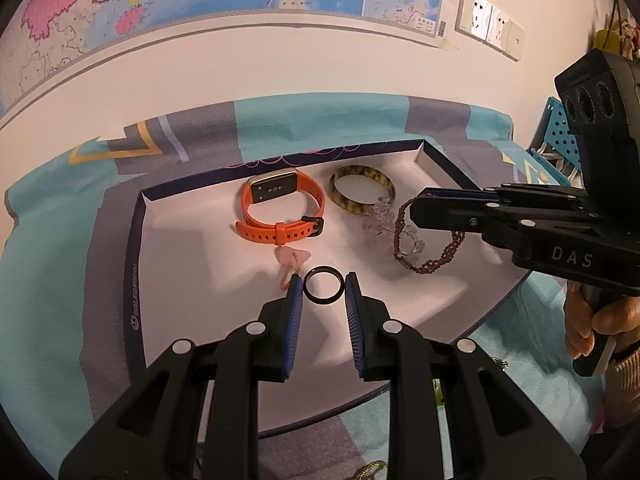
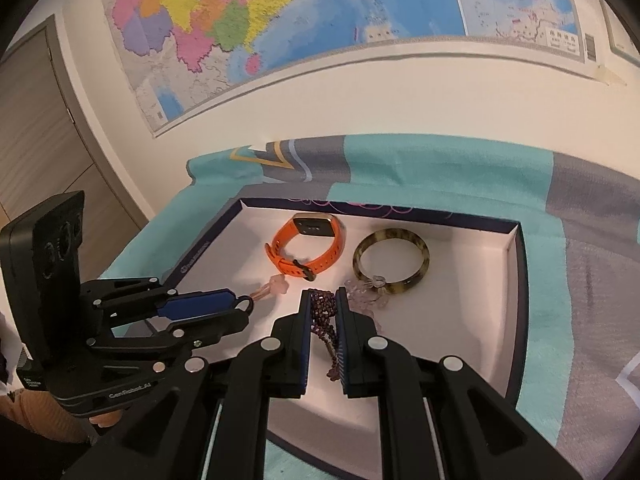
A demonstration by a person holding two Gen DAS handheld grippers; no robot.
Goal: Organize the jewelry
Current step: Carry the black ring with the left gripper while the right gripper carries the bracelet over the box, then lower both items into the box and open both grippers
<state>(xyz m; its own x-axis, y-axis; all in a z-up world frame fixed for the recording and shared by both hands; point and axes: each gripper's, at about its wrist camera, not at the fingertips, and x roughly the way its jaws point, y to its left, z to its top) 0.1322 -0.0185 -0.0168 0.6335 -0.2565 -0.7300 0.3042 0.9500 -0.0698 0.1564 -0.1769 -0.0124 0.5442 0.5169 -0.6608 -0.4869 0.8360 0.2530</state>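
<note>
A shallow white box tray (image 1: 168, 240) (image 2: 472, 320) holds an orange watch (image 1: 280, 208) (image 2: 308, 248), a tortoiseshell bangle (image 1: 362, 194) (image 2: 392, 260), a clear bead bracelet (image 1: 378, 220) (image 2: 366, 294) and a small pink charm (image 1: 292, 260) (image 2: 276, 284). My left gripper (image 1: 323, 286) (image 2: 240, 304) is shut on a black ring (image 1: 323, 286) just above the tray floor. My right gripper (image 2: 323, 304) (image 1: 412, 210) is shut on a dark red bead bracelet (image 2: 324, 320) (image 1: 432, 248), which hangs from it over the tray's right side.
The tray lies on a teal and grey cloth (image 1: 52, 280) (image 2: 580, 260) against a wall with a map (image 2: 280, 12). A teal pegboard (image 1: 556, 140) stands at the right. A gold chain (image 1: 372, 470) lies on the cloth at the near edge.
</note>
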